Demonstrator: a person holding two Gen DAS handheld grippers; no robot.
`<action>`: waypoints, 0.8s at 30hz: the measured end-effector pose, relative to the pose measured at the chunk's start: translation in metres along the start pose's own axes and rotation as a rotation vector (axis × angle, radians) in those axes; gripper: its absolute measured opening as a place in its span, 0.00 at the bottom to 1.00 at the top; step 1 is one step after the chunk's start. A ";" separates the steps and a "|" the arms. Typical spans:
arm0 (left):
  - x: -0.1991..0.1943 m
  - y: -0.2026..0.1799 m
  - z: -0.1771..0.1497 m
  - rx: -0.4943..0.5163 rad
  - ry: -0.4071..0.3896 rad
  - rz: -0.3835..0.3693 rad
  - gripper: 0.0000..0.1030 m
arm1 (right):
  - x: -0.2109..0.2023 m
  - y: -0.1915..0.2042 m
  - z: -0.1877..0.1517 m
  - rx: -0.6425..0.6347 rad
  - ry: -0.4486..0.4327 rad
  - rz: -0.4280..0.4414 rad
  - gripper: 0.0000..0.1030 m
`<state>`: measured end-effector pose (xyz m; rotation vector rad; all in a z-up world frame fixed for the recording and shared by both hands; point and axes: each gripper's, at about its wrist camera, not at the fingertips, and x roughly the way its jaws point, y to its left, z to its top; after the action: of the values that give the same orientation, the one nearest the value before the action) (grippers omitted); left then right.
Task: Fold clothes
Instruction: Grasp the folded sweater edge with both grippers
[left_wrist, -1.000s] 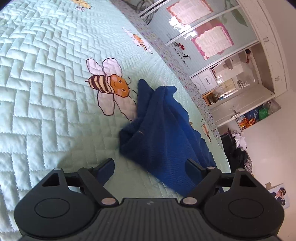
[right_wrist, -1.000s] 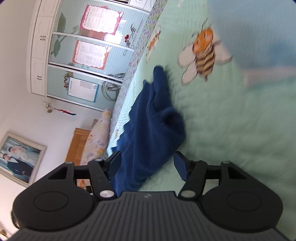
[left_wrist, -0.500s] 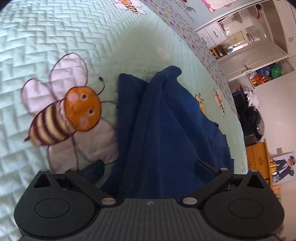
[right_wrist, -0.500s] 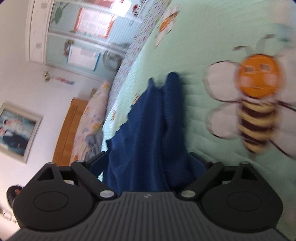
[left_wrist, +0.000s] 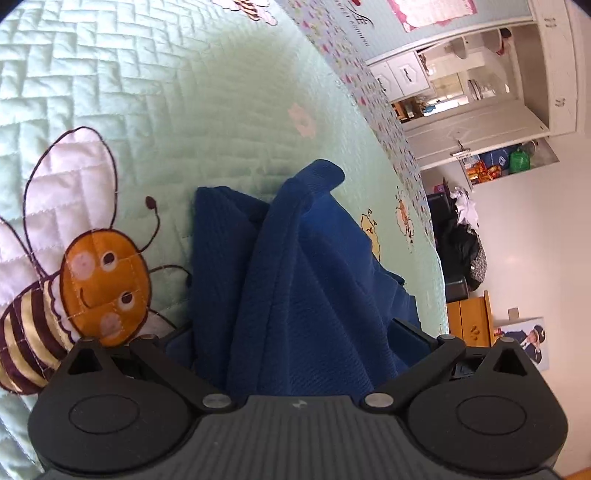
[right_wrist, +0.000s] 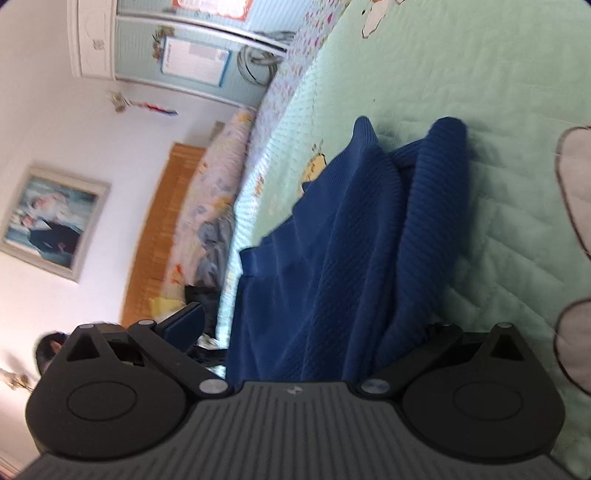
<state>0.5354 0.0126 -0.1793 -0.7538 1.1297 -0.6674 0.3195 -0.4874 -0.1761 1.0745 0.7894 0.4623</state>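
Garment (left_wrist: 295, 291): dark blue knit, bunched in long folds on the bed; two peaks stand up at its far end. Right view (right_wrist: 332, 258) shows a flat band edge on its 9 o'clock side.
Bed (left_wrist: 192, 110): pale green quilt, herringbone stitching, floral border along the far edge.
Bee (left_wrist: 92, 291): orange-faced appliqué on the quilt, at 9 o'clock of the garment, just beside its edge.
Left claw (left_wrist: 291, 343): jaws spread wide, cloth running between them and over the body's front edge. Pads not pressing on the cloth. Left finger sits low by the bee's face, partly behind the fabric.
Right claw (right_wrist: 314, 332): jaws spread wide. Garment fills the gap between them. Finger (right_wrist: 184, 325) at 9 o'clock stands clear of the cloth, out past the bed's edge; the finger at 3 o'clock is hidden under a fold.
Pillow (right_wrist: 218, 192): patterned, at the bed's head, 10 o'clock of the garment in the right view, blurred.
Headboard (right_wrist: 162, 236): orange wood, behind the pillow.
Picture (right_wrist: 48, 221): framed, on the white wall at 9 o'clock, right view.
Doorway (left_wrist: 480, 92): white frame at 1 o'clock, left view; shelves and coloured packages beyond, too small to tell.
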 end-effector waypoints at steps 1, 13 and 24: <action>0.000 -0.001 -0.001 0.012 0.001 -0.004 0.99 | 0.001 0.003 -0.002 -0.025 0.007 -0.014 1.00; 0.001 -0.004 0.008 0.034 0.033 -0.037 0.92 | -0.007 0.006 -0.004 -0.038 0.002 -0.054 0.90; -0.006 0.006 -0.002 0.055 -0.005 0.019 0.17 | -0.021 -0.005 -0.011 -0.023 -0.040 -0.147 0.17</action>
<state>0.5322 0.0207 -0.1817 -0.6968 1.1080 -0.6778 0.2968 -0.4973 -0.1760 0.9940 0.8193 0.3237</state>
